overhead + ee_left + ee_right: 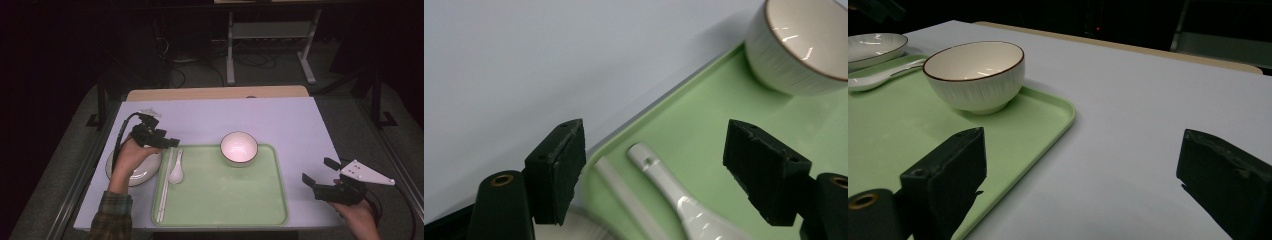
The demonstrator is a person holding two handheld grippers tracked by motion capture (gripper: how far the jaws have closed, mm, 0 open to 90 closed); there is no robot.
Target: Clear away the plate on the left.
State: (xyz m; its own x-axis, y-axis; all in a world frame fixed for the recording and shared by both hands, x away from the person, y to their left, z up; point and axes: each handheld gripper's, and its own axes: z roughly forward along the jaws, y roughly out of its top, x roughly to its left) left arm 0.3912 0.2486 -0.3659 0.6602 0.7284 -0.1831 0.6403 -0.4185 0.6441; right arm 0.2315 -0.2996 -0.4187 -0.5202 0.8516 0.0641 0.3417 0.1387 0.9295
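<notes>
The left gripper (pixel 167 142) hangs with its jaws wide and empty, the spoon (pixel 684 205) lying on the tray (pixel 694 125) just below and between them, ready to be pinched, while the right gripper (pixel 320 174) waits apart, wide open over bare table.

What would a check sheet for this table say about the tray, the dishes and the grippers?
Surface: pale table cover over a wooden top.
Job's things: green tray holds bowl, spoon and chopsticks; plate beside the tray.
Clutter: nothing seen.
Grippers: left gripper open over the spoon's handle; right gripper open, nothing between its fingers.
Cables: black cable from the left gripper.
Surroundings: dark room, metal frame behind.
</notes>
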